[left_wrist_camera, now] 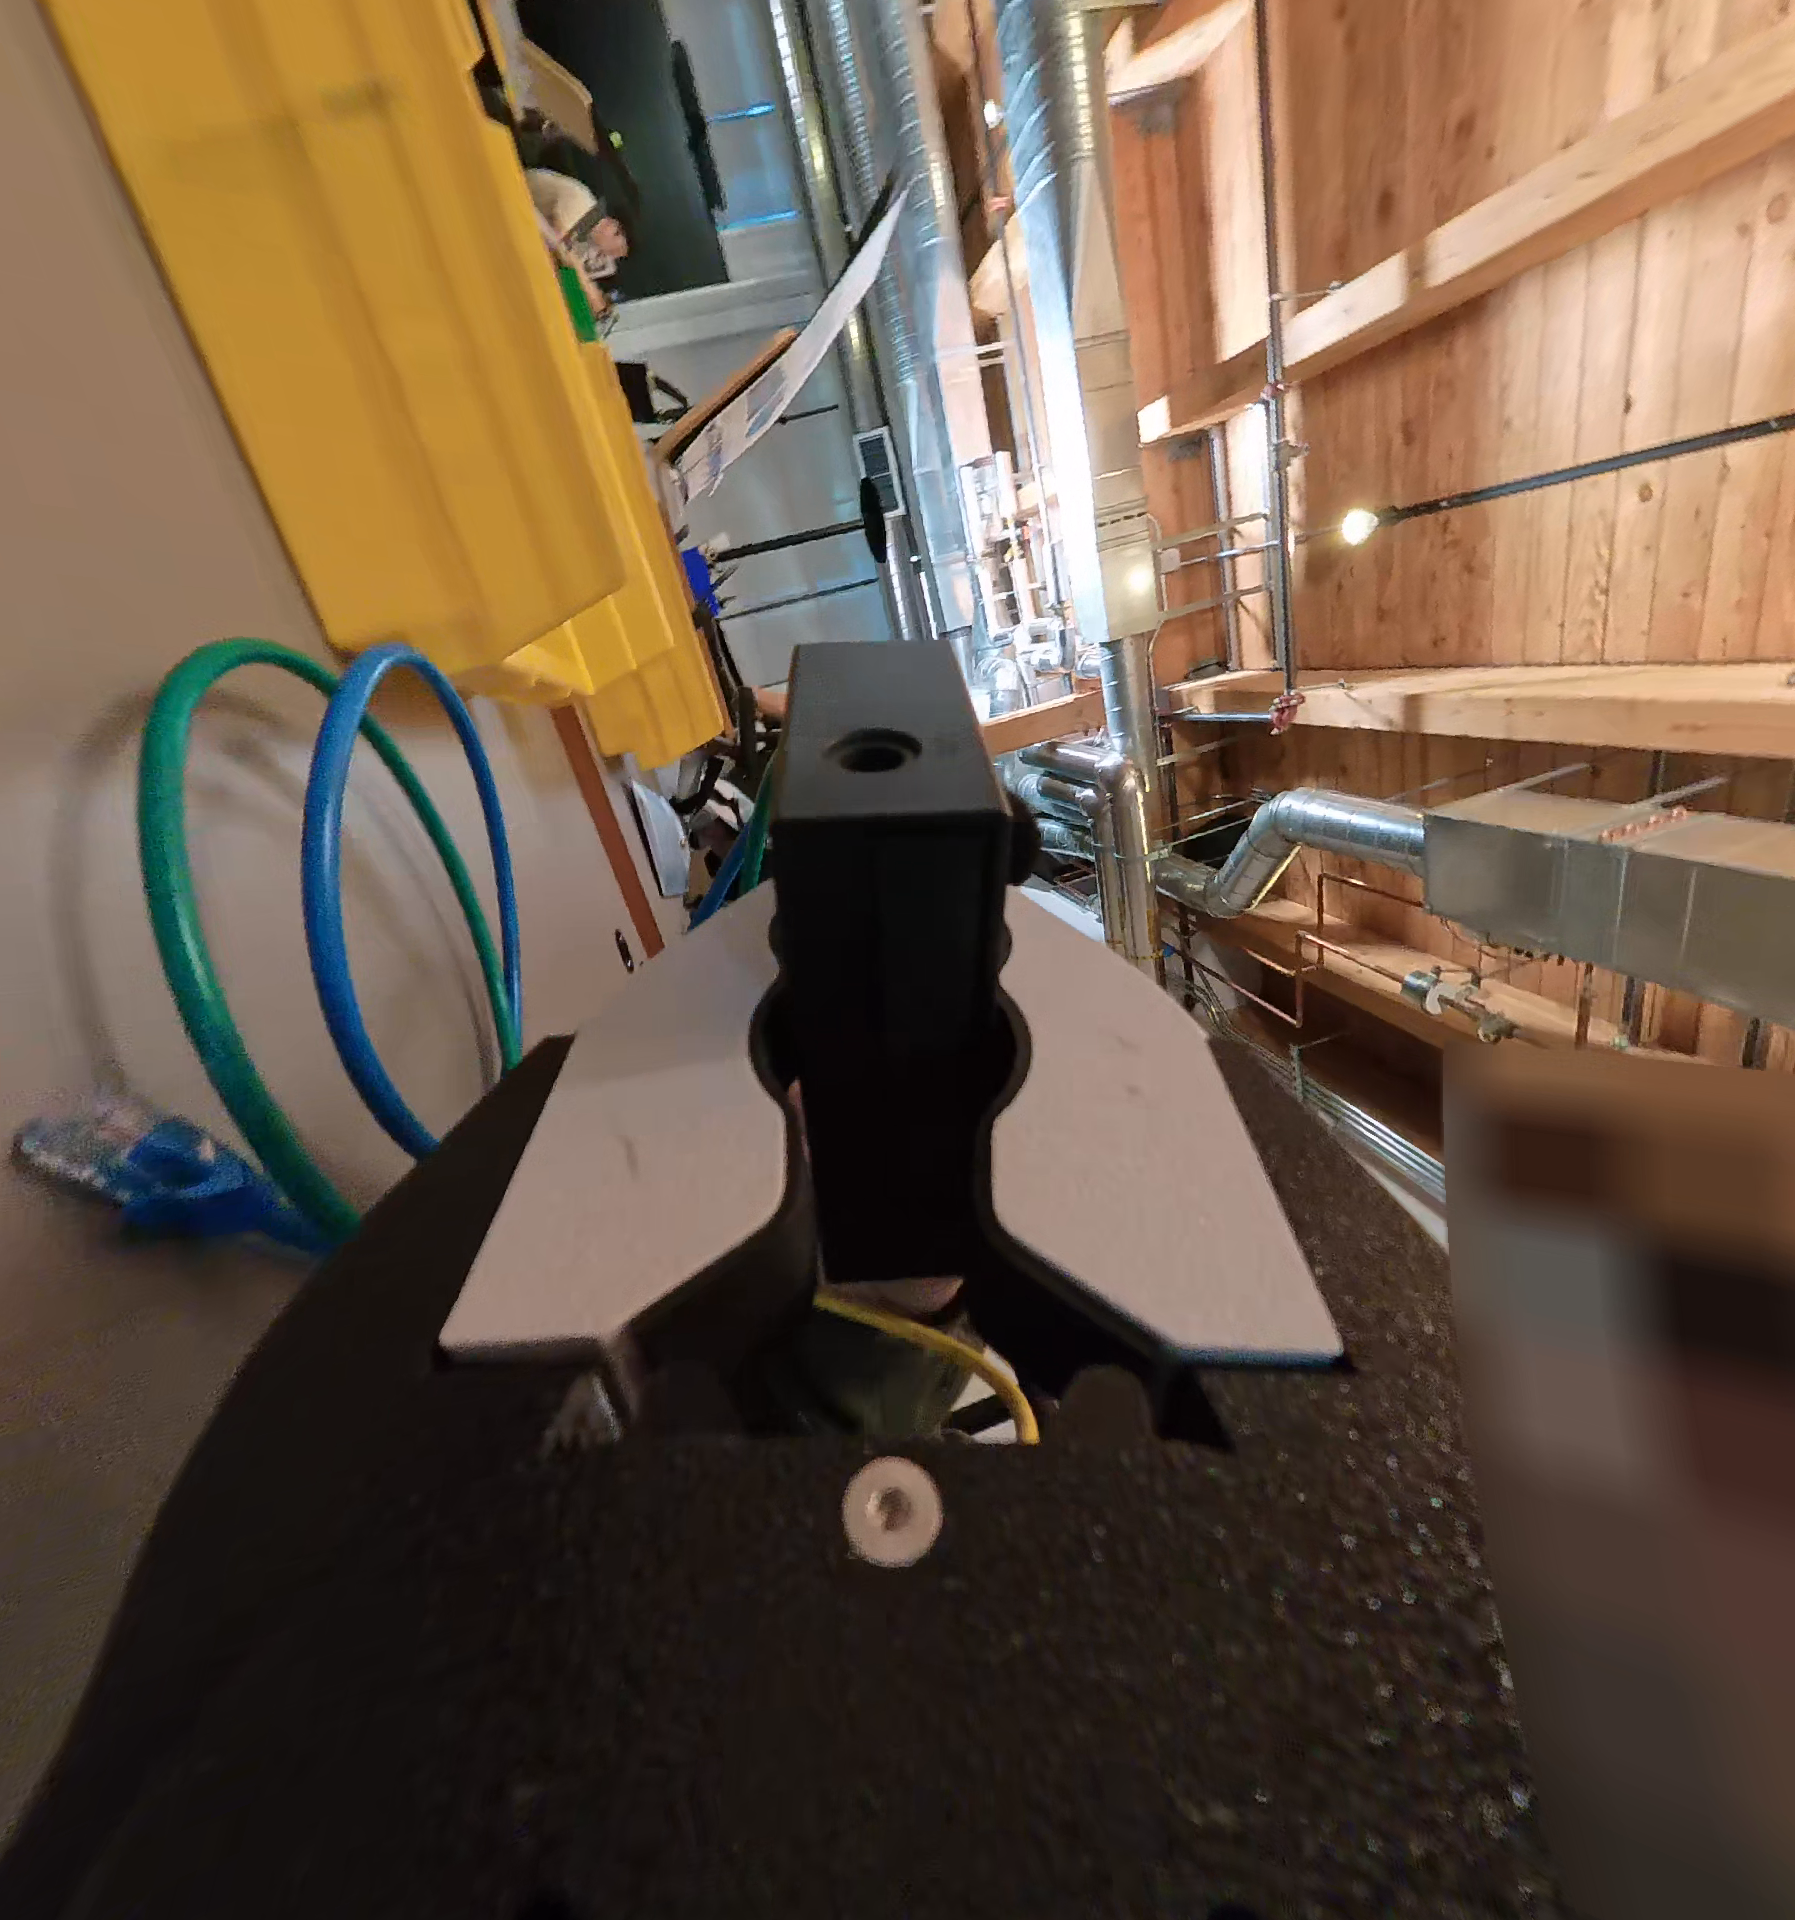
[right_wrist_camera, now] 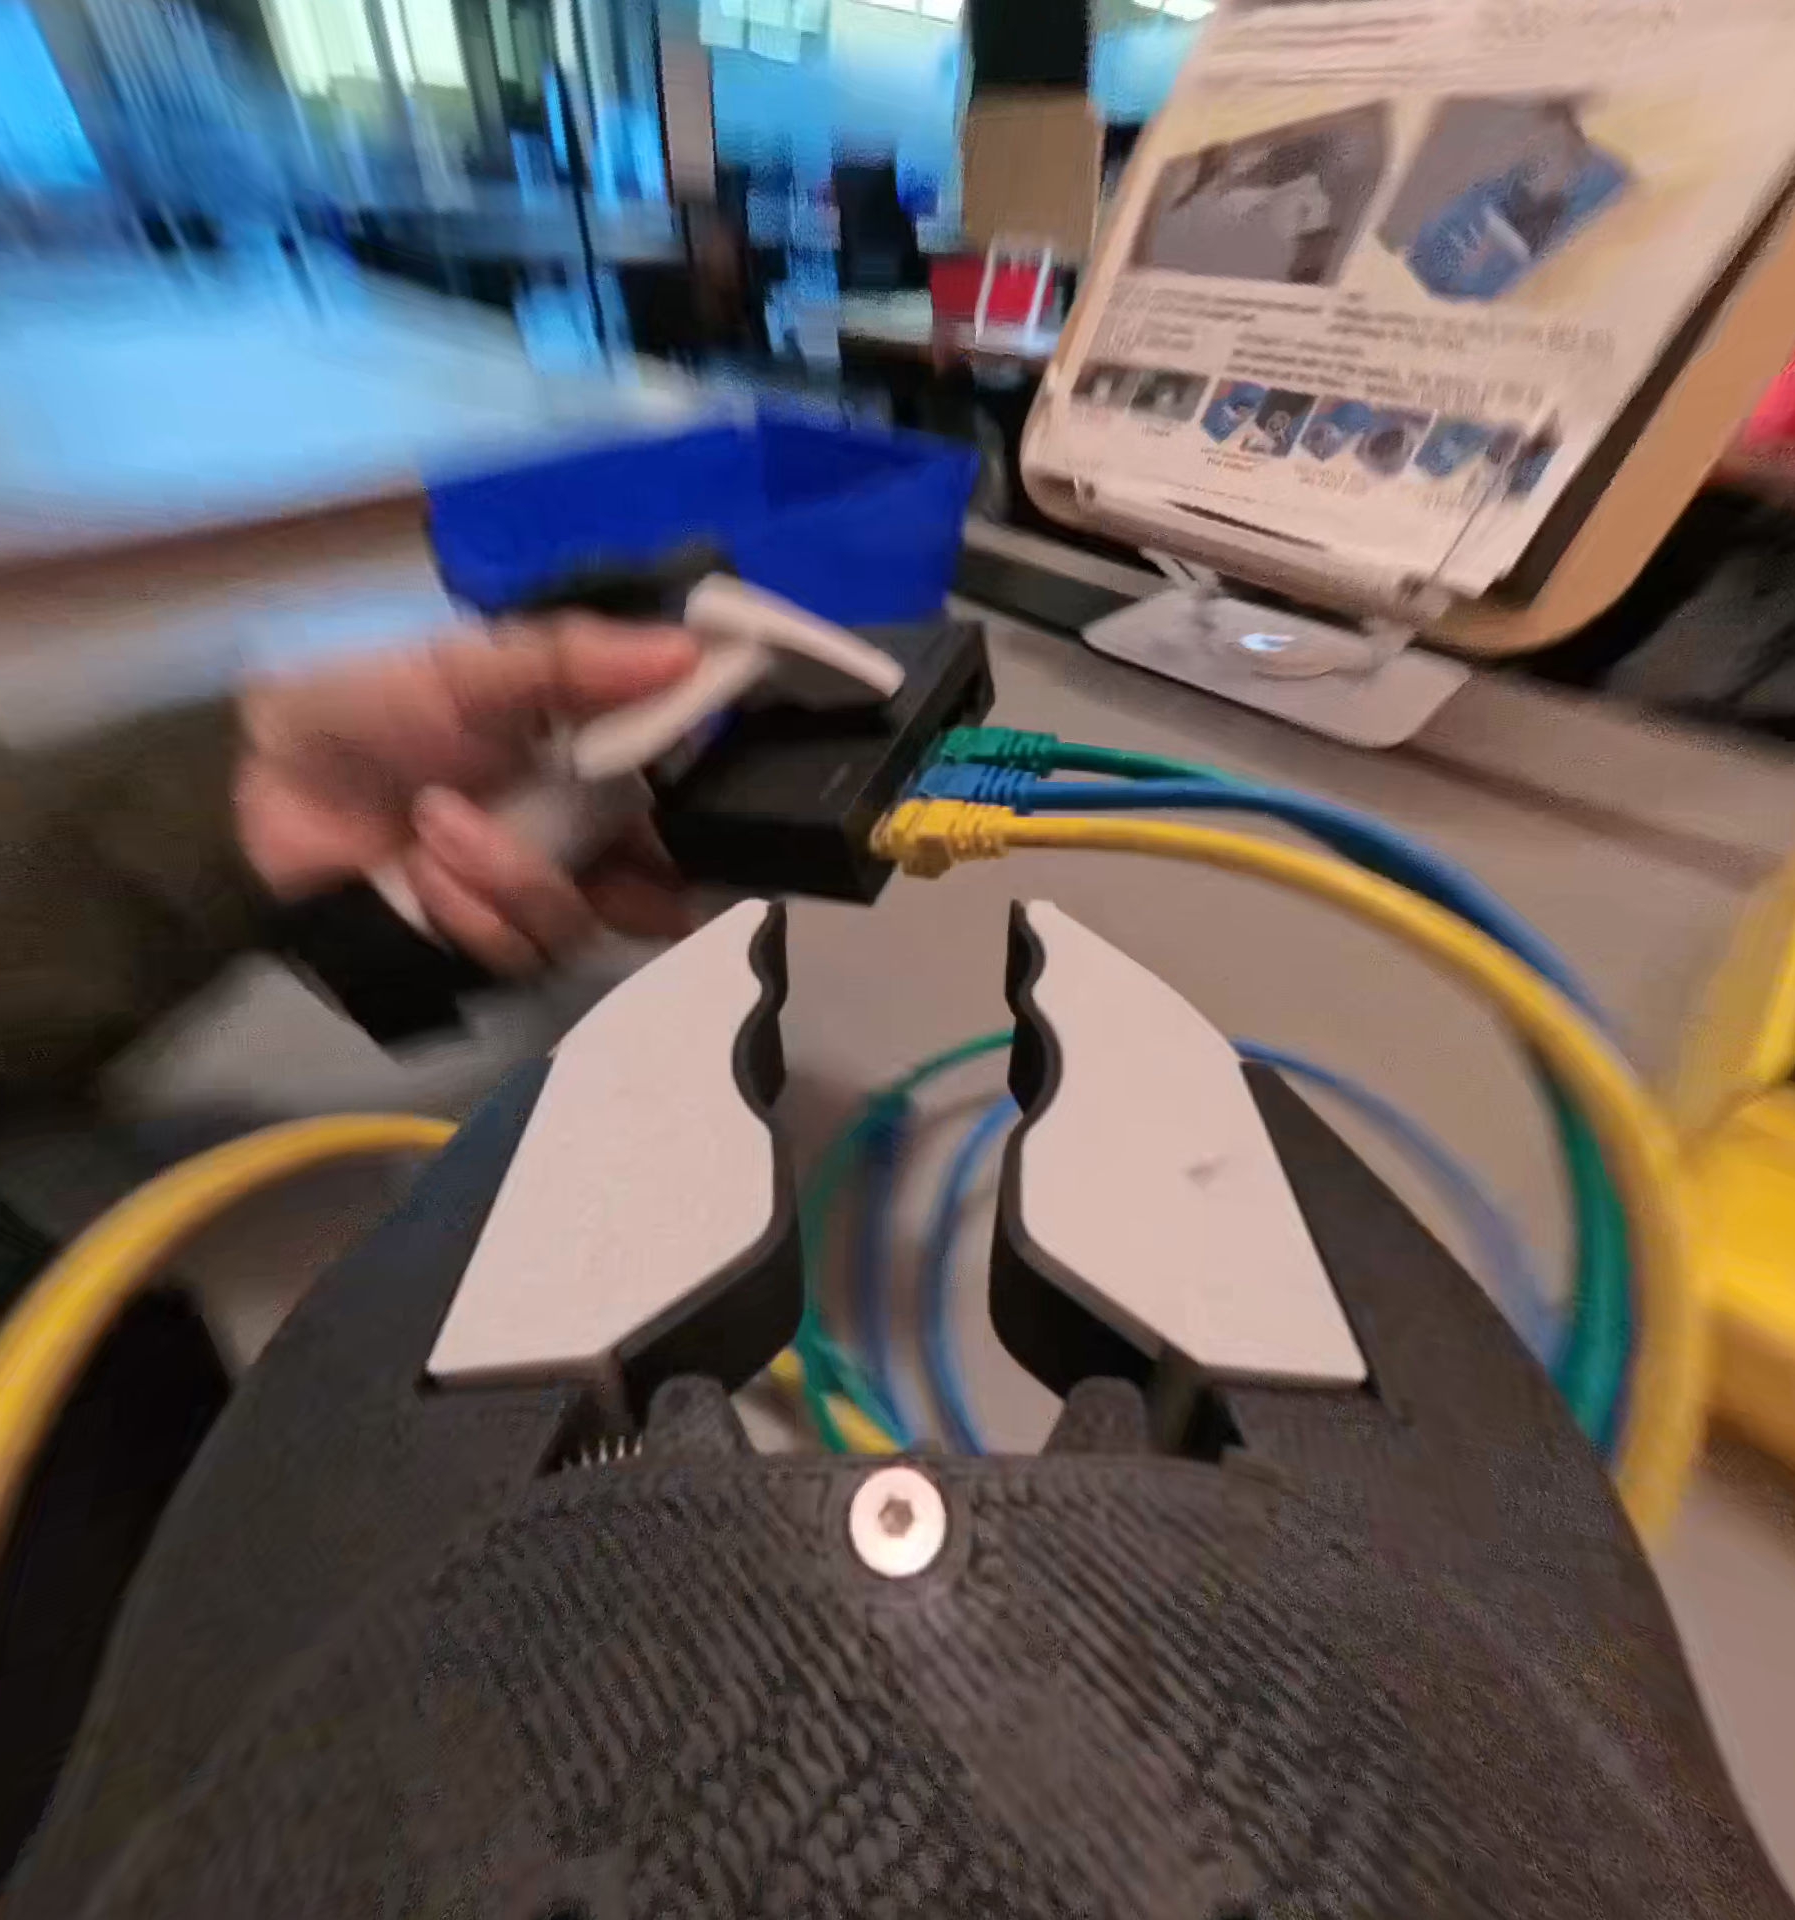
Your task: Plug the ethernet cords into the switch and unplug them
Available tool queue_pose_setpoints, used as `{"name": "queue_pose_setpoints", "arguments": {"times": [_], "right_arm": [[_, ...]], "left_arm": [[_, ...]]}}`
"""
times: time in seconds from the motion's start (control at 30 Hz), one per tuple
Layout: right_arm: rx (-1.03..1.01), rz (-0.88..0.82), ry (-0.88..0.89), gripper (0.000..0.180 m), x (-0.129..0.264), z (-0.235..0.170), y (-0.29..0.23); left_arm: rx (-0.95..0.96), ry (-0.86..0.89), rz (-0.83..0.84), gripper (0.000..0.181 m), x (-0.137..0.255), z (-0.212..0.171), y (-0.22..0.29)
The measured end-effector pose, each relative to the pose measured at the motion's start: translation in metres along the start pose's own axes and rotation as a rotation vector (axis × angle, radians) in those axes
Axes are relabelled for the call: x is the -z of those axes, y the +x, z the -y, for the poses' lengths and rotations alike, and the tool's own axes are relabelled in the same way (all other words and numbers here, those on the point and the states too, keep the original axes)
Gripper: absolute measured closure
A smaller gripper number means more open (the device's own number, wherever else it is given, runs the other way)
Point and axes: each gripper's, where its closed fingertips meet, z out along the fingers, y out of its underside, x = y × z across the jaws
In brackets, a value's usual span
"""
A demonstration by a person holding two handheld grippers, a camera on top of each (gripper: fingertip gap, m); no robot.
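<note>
The black switch (left_wrist_camera: pixel 888 935) is clamped between the grey-faced fingers of the left gripper (left_wrist_camera: pixel 888 1049), lifted off the table (left_wrist_camera: pixel 93 1351) and turned on its side in the left wrist view. In the right wrist view the same switch (right_wrist_camera: pixel 820 790) is seen held out ahead, with the far-off left gripper (right_wrist_camera: pixel 747 665) and the hand (right_wrist_camera: pixel 436 779) behind it smeared by motion blur.

Three ethernet cords are plugged side by side into the switch's front edge: a green cord (right_wrist_camera: pixel 997 750) on top, a blue cord (right_wrist_camera: pixel 976 787) in the middle and a yellow cord (right_wrist_camera: pixel 940 831) lowest. All three are looped away to the right and back under the right gripper (right_wrist_camera: pixel 898 935), whose fingers are parted to a middling gap with nothing between them; it is held just short of the yellow plug, not touching it.

In the left wrist view loops of the green cord (left_wrist_camera: pixel 186 935) and blue cord (left_wrist_camera: pixel 353 914) are seen lying on the table, with a blue plug end (left_wrist_camera: pixel 176 1169) loose beside them. Yellow bins (left_wrist_camera: pixel 373 343) are ranged along the table's far edge. A blue bin (right_wrist_camera: pixel 716 509) stands behind the switch, and a printed sheet on a tilted stand (right_wrist_camera: pixel 1340 343) is set to the right; its writing is blurred. Wooden boarding and metal ducts (left_wrist_camera: pixel 1392 852) fill the background.
</note>
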Motion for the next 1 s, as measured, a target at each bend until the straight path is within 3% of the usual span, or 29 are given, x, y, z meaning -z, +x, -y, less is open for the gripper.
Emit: {"name": "queue_pose_setpoints", "arguments": {"times": [0.13, 0.23, 0.4, 0.73, 1.0], "right_arm": [[-0.654, 0.095, 0.196, 0.151, 0.009, 0.011, 0.014], [-0.855, 0.107, 0.177, 0.146, -0.001, -0.004, 0.008], [-0.982, 0.015, 0.33, 0.152, -0.004, -0.006, 0.018], [-1.153, 0.142, 0.359, 0.164, -0.015, -0.012, 0.013], [-1.121, 0.146, 0.402, 0.165, -0.022, -0.008, 0.008]], "left_arm": [[-0.081, 0.019, -0.067, 0.151, -0.004, -0.006, 0.008], [-0.111, 0.051, -0.073, 0.151, -0.008, -0.009, 0.007], [-0.128, 0.11, -0.037, 0.151, -0.013, -0.009, 0.002], [-0.217, 0.091, 0.008, 0.151, -0.016, -0.018, -0.006], [-0.357, 0.105, 0.034, 0.151, -0.009, -0.016, 0.002]]}}
